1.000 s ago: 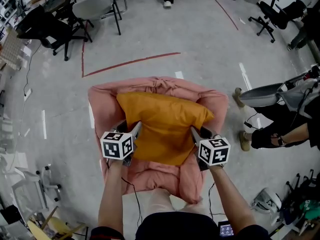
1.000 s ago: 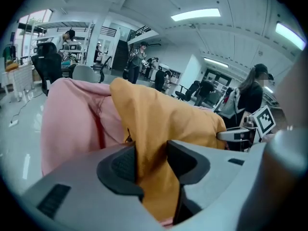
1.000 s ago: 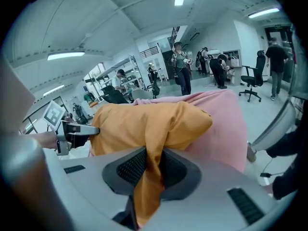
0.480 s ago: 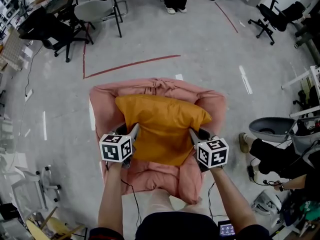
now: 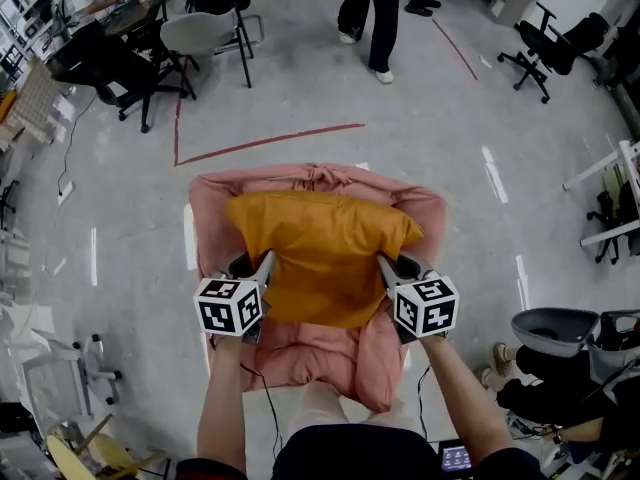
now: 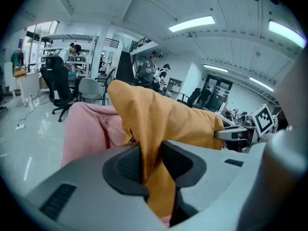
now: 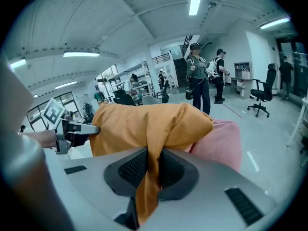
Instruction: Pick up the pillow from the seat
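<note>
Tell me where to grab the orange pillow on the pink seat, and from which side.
Pinch the pillow at its left and right edges from the near side: it is wide and soft, so only loose fabric fits between jaws. The left gripper and right gripper have just been closing on those edges.

Head view: high above, looking steeply down on pillow (image 5: 320, 253) and seat (image 5: 210, 218).
Left gripper view: hard against pillow edge, facing across it (rightward).
Right gripper view: likewise, facing leftward.
Shared: pillow, seat.
</note>
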The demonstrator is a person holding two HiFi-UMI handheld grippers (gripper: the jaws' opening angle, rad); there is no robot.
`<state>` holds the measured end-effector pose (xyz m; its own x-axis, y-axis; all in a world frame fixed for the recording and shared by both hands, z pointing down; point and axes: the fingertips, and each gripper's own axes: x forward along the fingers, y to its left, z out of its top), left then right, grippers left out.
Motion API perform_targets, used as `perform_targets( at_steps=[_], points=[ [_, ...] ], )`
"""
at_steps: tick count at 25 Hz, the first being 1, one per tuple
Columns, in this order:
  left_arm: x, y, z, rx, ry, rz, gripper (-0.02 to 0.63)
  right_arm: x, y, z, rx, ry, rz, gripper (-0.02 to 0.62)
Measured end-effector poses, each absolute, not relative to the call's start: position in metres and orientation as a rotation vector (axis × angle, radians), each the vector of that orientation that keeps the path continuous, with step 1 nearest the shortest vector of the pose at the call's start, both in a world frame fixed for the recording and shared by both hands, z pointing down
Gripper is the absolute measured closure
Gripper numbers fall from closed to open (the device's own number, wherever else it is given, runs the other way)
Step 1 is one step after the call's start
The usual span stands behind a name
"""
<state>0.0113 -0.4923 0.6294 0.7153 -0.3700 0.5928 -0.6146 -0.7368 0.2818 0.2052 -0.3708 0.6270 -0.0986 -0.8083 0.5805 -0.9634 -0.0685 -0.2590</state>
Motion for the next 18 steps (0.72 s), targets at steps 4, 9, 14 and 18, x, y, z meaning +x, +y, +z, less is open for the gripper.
perform_targets(
  at_steps=[4,9,14,18],
  points=[
    [0.009,-0.486,0.608,2.477,-0.786,0.665,0.489,0.208,-0.372,0.608,1.935,-1.995,0.870,0.535],
    [-0.003,-0.479,0.586,2.484,-0.831,0.613,0.489,0.201,-0.374,0.586,1.930,-2.045,0.810,0.535],
    [-0.014,-0.468,0.568,2.493,-0.878,0.578,0.489,0.194,-0.371,0.569,1.917,-2.085,0.761,0.535],
    [-0.019,-0.456,0.552,2.501,-0.908,0.547,0.491,0.192,-0.365,0.554,1.905,-2.119,0.726,0.535]
  ],
)
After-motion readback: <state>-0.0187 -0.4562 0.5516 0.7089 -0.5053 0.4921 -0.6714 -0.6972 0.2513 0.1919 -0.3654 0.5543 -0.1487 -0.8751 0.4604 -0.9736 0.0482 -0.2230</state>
